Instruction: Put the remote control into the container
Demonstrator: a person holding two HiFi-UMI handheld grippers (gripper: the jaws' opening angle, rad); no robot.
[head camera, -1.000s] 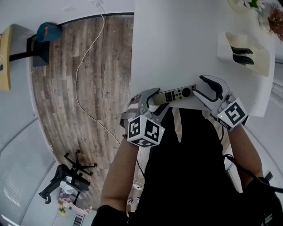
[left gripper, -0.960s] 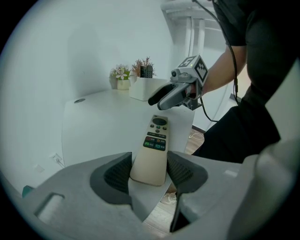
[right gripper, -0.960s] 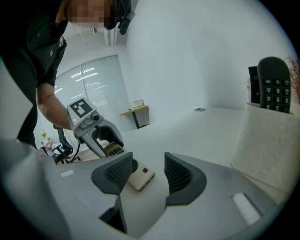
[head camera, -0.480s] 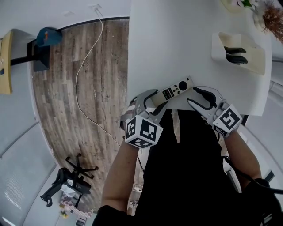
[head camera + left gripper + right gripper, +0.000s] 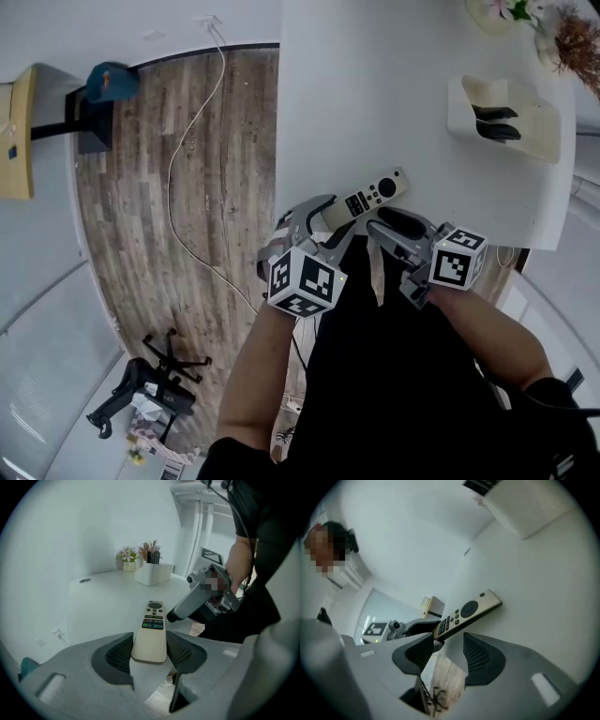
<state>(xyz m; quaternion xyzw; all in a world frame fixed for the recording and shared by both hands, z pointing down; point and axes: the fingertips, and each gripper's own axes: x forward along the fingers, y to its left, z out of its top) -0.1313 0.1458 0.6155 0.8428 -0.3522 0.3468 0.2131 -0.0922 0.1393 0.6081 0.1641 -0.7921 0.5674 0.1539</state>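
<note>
The beige remote control [image 5: 366, 199] lies aslant at the white table's [image 5: 403, 84] near edge, button end pointing onto the table. My left gripper [image 5: 328, 223] is shut on its near end, which sticks out past the edge. In the left gripper view both pads press the sides of the remote control [image 5: 151, 630], with my left gripper [image 5: 149, 651] over wood floor. My right gripper [image 5: 386, 228] hangs just right of it, open and empty. The remote control [image 5: 468, 611] lies beyond my right gripper [image 5: 447, 653]. The white container [image 5: 469, 103] stands at the far right, with dark items inside.
Potted flowers [image 5: 511, 9] stand behind the container at the table's far right corner. A white cable [image 5: 173, 159] runs across the wood floor on the left, near a blue-topped stand [image 5: 103, 84]. The person's dark torso fills the foreground below the grippers.
The remote has swung from lying along the table edge to pointing aslant onto the table. My right gripper has come off its right end and moved left, close beside the left gripper.
</note>
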